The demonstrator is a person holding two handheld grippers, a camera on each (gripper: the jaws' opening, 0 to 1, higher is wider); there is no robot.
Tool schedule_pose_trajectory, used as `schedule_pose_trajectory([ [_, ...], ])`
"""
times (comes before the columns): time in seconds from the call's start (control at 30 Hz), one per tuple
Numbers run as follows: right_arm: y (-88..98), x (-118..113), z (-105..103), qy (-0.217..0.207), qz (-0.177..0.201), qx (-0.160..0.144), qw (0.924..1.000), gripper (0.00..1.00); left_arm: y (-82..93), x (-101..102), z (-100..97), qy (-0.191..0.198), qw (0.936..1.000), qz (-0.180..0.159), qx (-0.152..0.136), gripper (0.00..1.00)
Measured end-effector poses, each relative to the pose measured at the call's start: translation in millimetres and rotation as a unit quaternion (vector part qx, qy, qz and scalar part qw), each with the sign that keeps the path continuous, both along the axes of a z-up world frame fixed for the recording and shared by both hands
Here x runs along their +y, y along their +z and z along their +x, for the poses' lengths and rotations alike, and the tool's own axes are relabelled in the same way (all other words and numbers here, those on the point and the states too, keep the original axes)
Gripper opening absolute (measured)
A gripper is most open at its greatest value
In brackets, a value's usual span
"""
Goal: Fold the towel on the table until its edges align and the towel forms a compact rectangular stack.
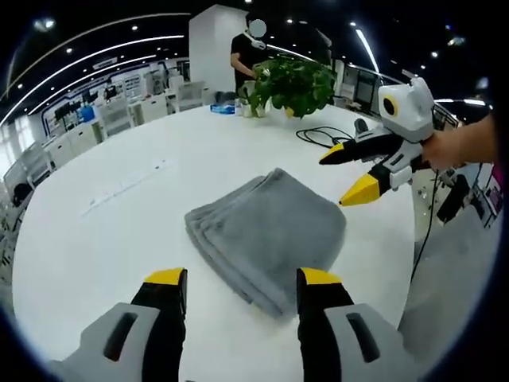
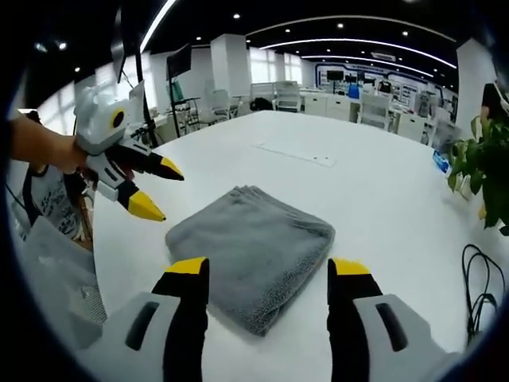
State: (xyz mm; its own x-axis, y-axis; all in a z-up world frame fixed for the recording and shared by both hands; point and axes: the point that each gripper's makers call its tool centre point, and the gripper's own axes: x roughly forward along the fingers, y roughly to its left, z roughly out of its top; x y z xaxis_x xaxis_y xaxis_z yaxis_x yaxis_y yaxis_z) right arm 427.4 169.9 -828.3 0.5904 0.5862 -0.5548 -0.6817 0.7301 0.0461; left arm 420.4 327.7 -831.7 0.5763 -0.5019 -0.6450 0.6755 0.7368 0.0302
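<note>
A grey towel [image 1: 266, 235] lies folded into a compact, layered rectangle on the white table [image 1: 143, 231]. My left gripper [image 1: 242, 278] hovers open just short of its near edge, nothing between the yellow-tipped jaws. The right gripper [image 1: 343, 175] comes in from the right, open, raised above the towel's far right corner. In the right gripper view the same towel [image 2: 250, 251] sits ahead of my open right gripper [image 2: 270, 270], and the left gripper [image 2: 155, 191] hangs open at the left, held by a hand.
A potted plant [image 1: 294, 83] and a black cable [image 1: 322, 135] sit at the table's far side, with a person standing behind. A white strip [image 1: 127, 187] lies flat on the table. Desks and chairs fill the room beyond.
</note>
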Motion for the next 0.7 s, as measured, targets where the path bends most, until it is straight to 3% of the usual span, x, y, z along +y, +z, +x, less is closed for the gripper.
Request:
schedule_pose_trajectory([
  [0.27,9.5,3,-13,0.009,0.002,-0.016,0.9998,0.72,3.1,10,-9.0,0.027,0.9996,0.007,-0.004,0.84],
  [0.37,13.8,4,-18,0.014,0.004,-0.022,0.9996,0.76,3.0,12,-13.7,0.045,0.9990,-0.005,0.004,0.87],
  [0.7,16.5,4,-33,0.023,0.019,-0.028,0.9992,0.89,12.9,19,-27.2,0.078,0.9965,-0.018,-0.024,0.99],
])
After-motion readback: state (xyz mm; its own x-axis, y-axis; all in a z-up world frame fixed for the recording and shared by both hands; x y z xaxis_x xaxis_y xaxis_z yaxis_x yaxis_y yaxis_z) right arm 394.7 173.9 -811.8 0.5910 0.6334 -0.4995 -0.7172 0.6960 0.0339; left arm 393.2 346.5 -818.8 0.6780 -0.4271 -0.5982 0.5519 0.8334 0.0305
